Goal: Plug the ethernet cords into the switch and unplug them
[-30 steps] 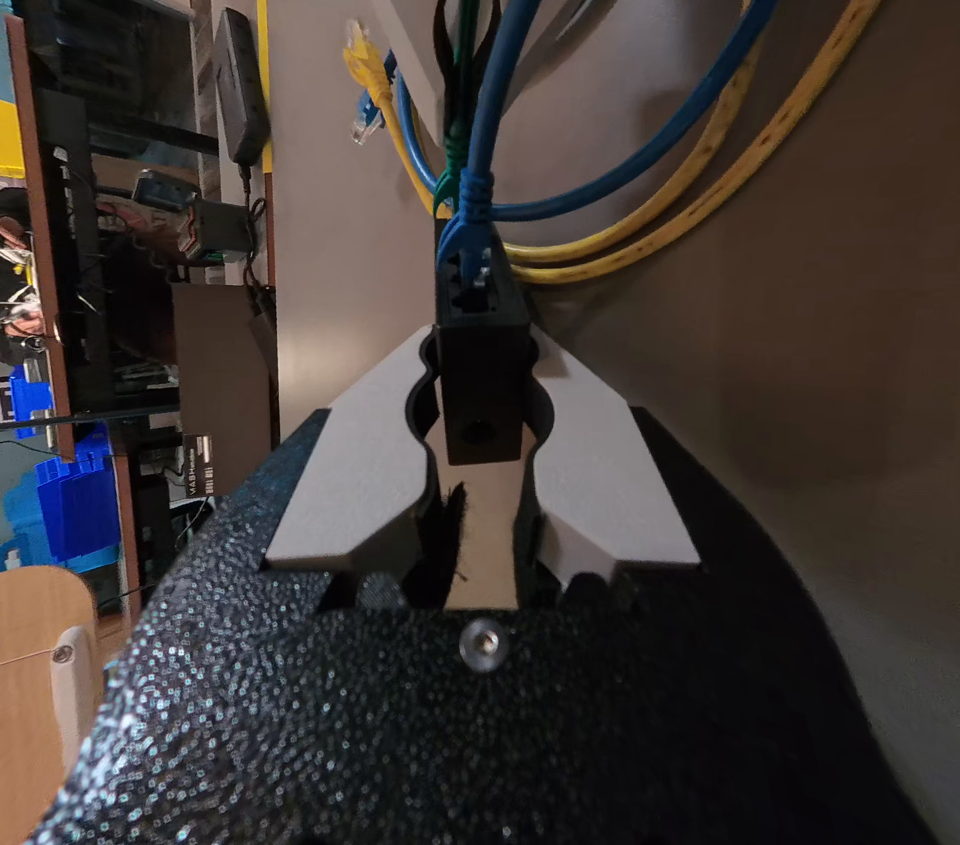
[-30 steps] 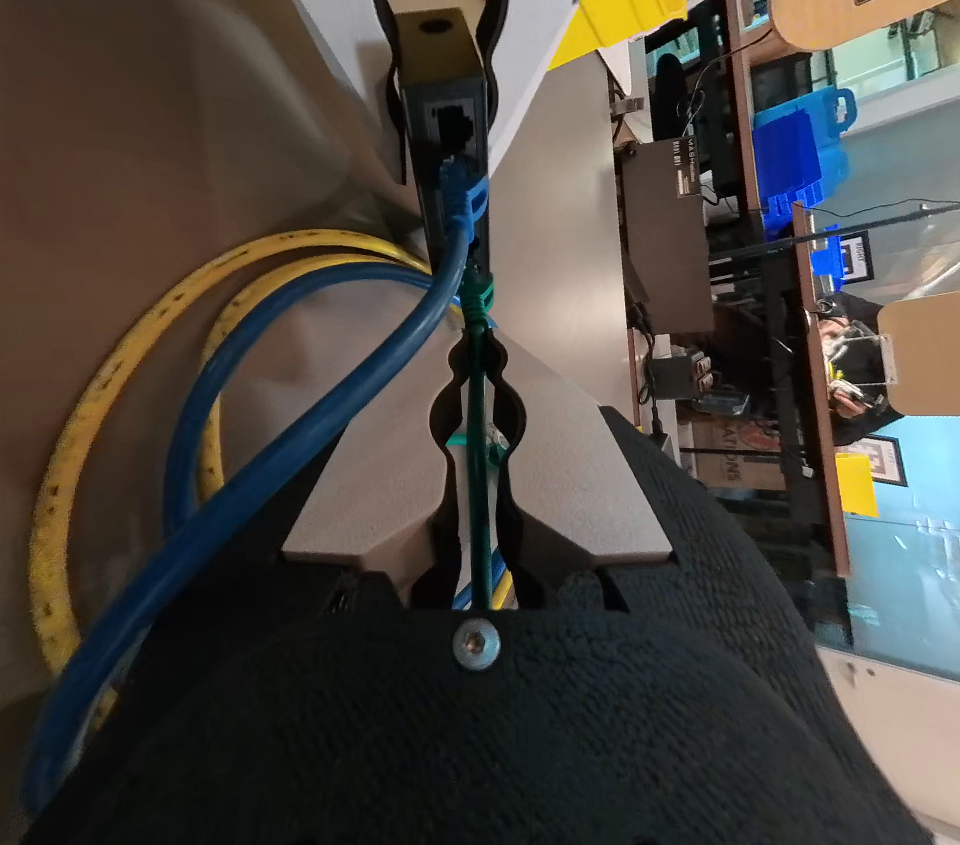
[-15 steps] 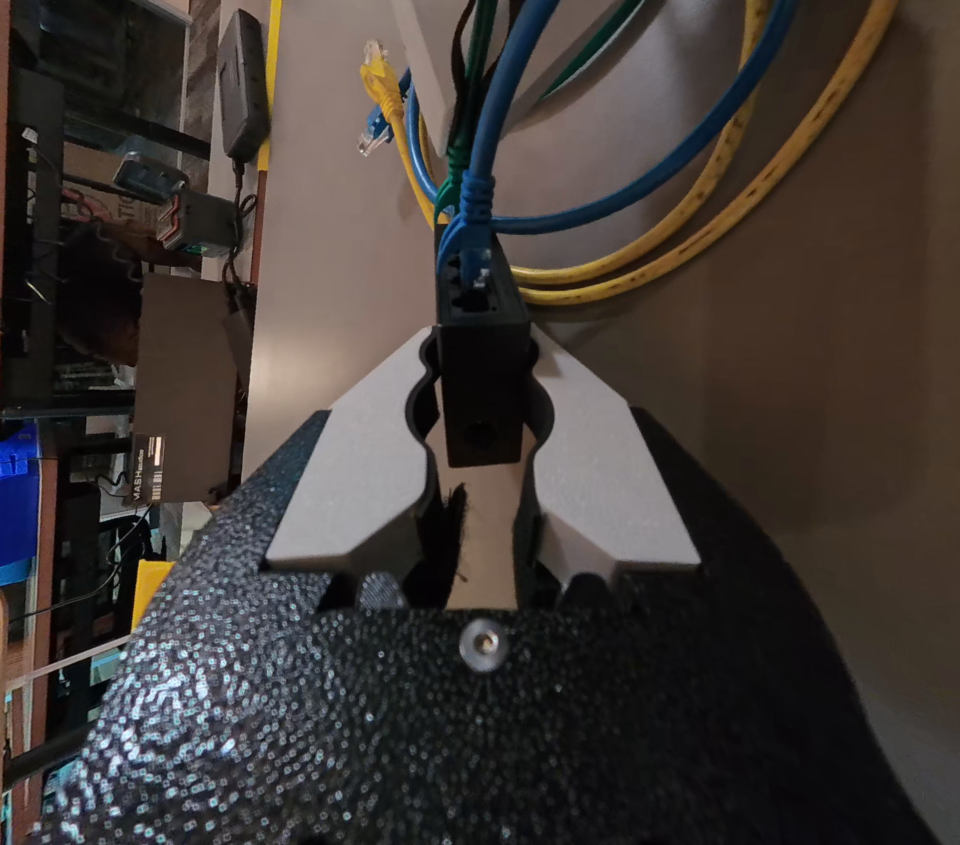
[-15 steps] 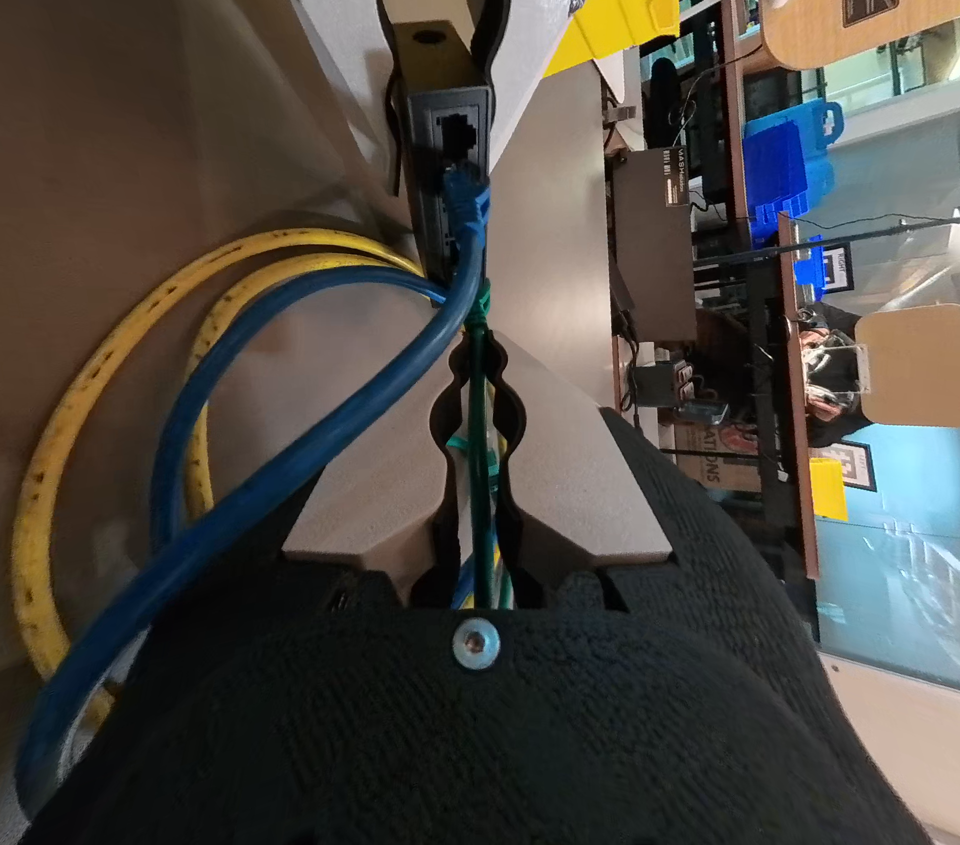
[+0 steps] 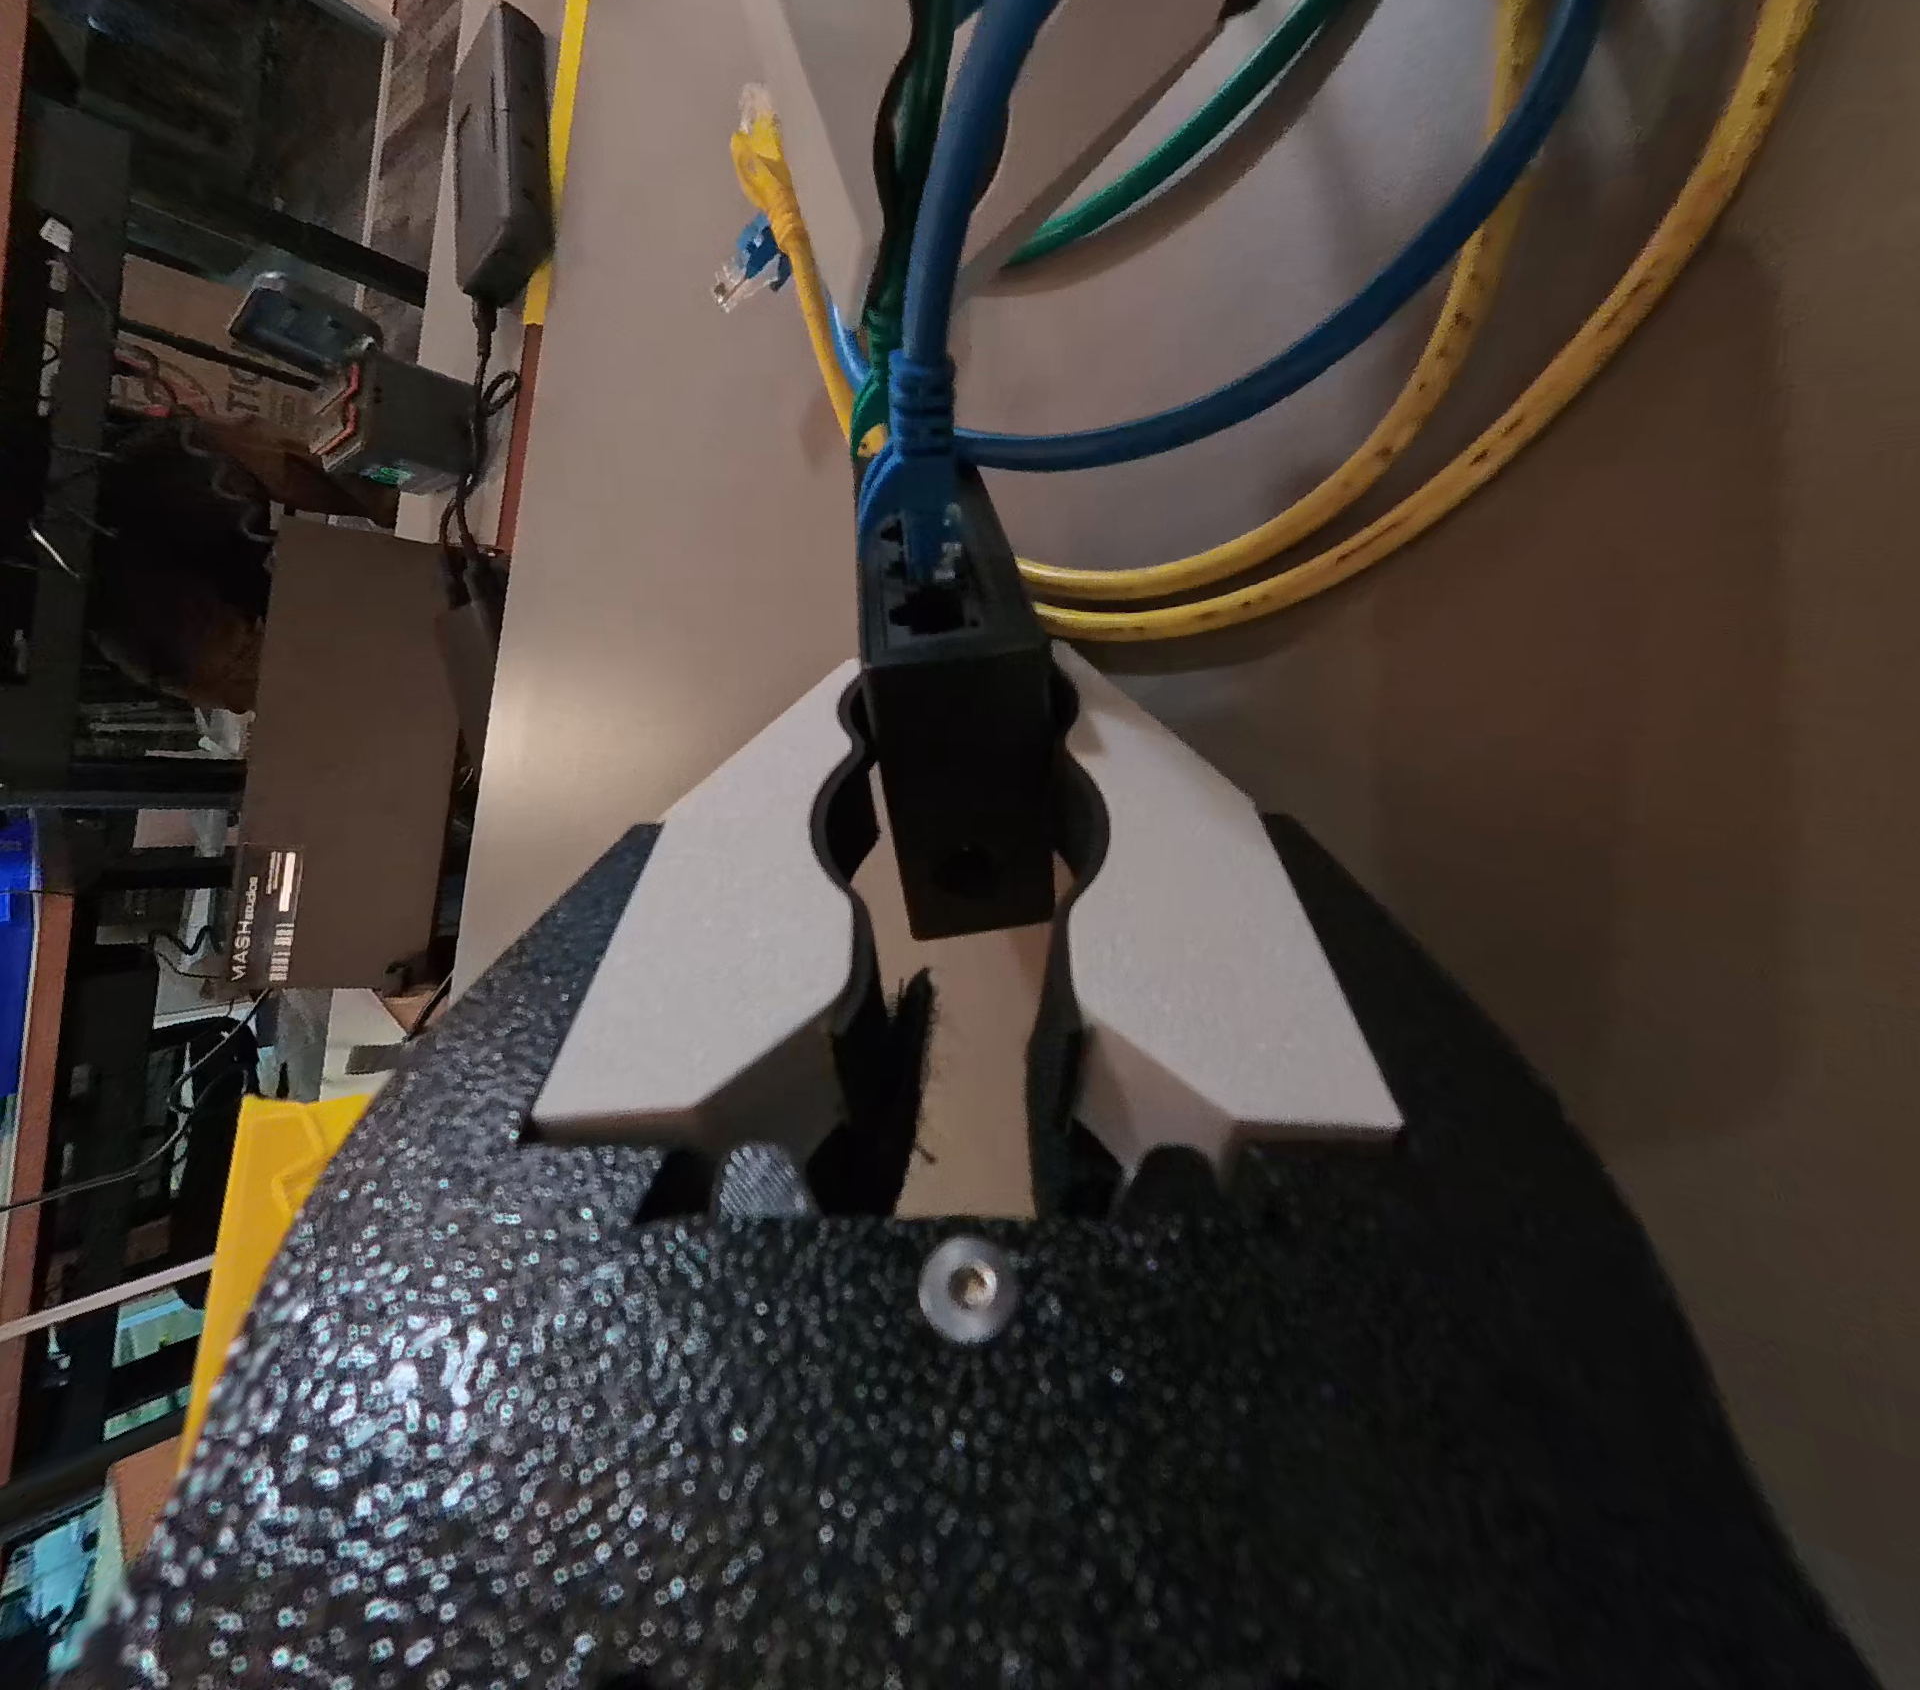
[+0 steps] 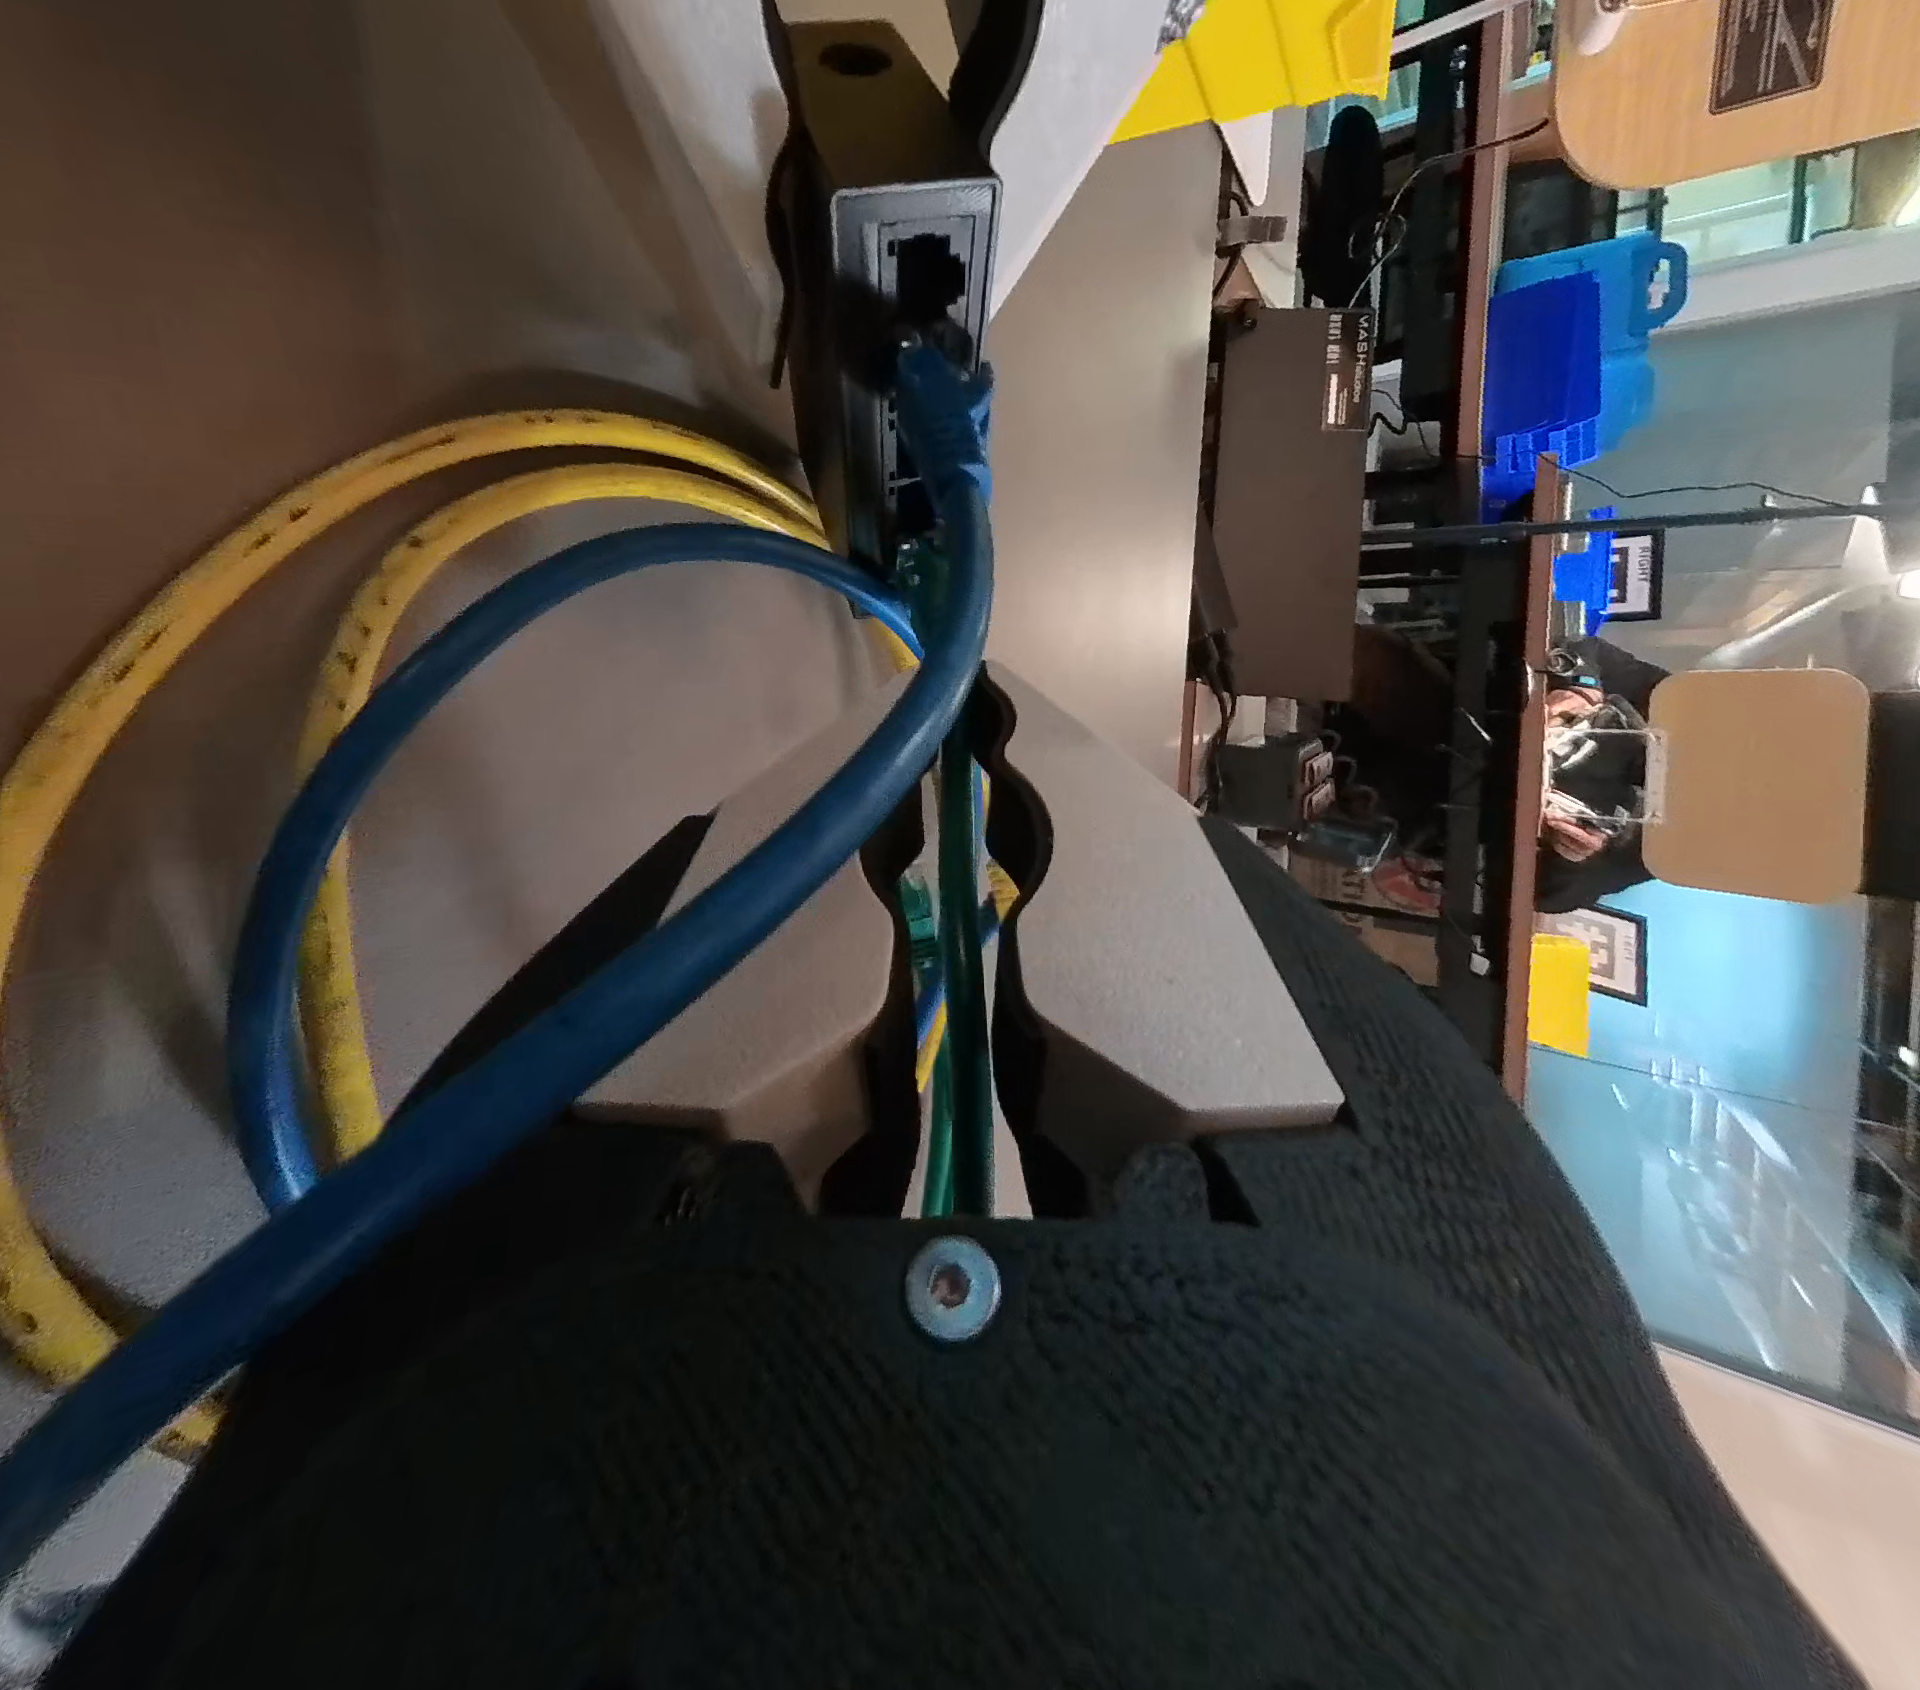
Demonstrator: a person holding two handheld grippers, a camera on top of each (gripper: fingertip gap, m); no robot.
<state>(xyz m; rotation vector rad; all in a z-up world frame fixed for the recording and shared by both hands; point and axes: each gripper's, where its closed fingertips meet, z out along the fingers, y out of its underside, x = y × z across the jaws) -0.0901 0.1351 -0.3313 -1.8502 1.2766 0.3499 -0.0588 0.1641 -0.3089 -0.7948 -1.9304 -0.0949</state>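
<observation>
I see left gripper (image 5: 961, 747) jaws clamped on black switch (image 5: 956, 767), held above desk (image 5: 1558, 809) | blue cord (image 6: 935, 414) plugged in | right gripper (image 6: 951, 809) jaws closed around green cord (image 6: 956, 965) | yellow cords (image 5: 1507, 435) looped on desk

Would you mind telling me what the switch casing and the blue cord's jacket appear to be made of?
The switch casing looks like matte black metal or hard plastic: flat faces, crisp edges, little glare; I cannot tell which. The blue ethernet cord looks like smooth flexible plastic or rubber sheathing: it bends in loops with a soft sheen.
</observation>
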